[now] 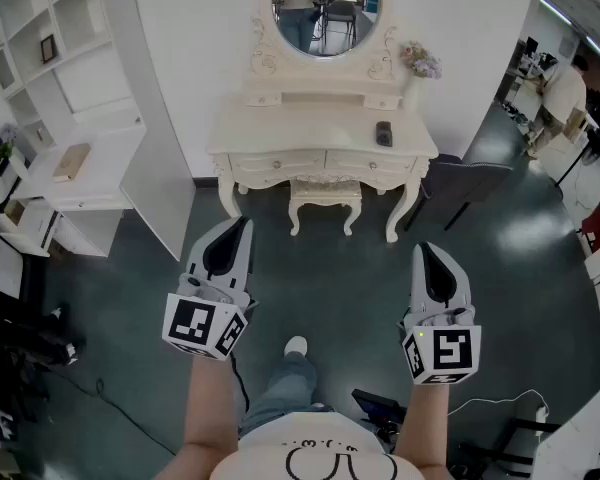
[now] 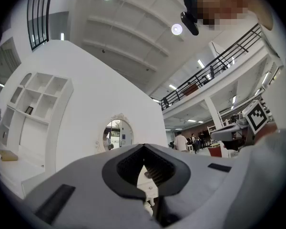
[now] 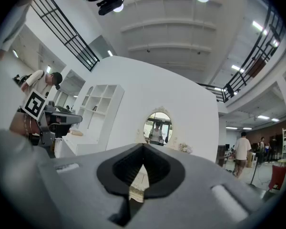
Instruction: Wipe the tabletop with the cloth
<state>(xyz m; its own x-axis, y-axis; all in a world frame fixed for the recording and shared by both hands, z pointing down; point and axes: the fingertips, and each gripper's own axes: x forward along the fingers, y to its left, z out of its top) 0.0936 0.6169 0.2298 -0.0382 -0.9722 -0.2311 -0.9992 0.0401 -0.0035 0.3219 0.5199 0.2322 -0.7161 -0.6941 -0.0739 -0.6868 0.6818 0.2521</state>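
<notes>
- White shelf unit [image 1: 80, 78] stands left of the dressing table [image 1: 325, 160], and a low desk part sticks out at its front.
- The dressing table itself sits against the white wall. Its tabletop [image 1: 300, 128] is the bit that's up for wiping.
- Oval mirror [image 1: 325, 8] rises from the back of the dressing table.
- Dark chair [image 1: 465, 183] is just right of the dressing table.
- Little stool [image 1: 325, 196] is tucked under the dressing table's front, in the middle.
- Left gripper [image 1: 242, 224] and right gripper [image 1: 422, 250] are both held over the floor, well short of the dressing table and pointing at it. On each, the 2 jaws are closed tip to tip with nothing between them.
- Flowers [image 1: 420, 61] sit at the dressing table's back right corner.
- 1 small dark thing [image 1: 383, 133] lies on the tabletop, right of the middle. It's too small to tell if that's the cloth.
</notes>
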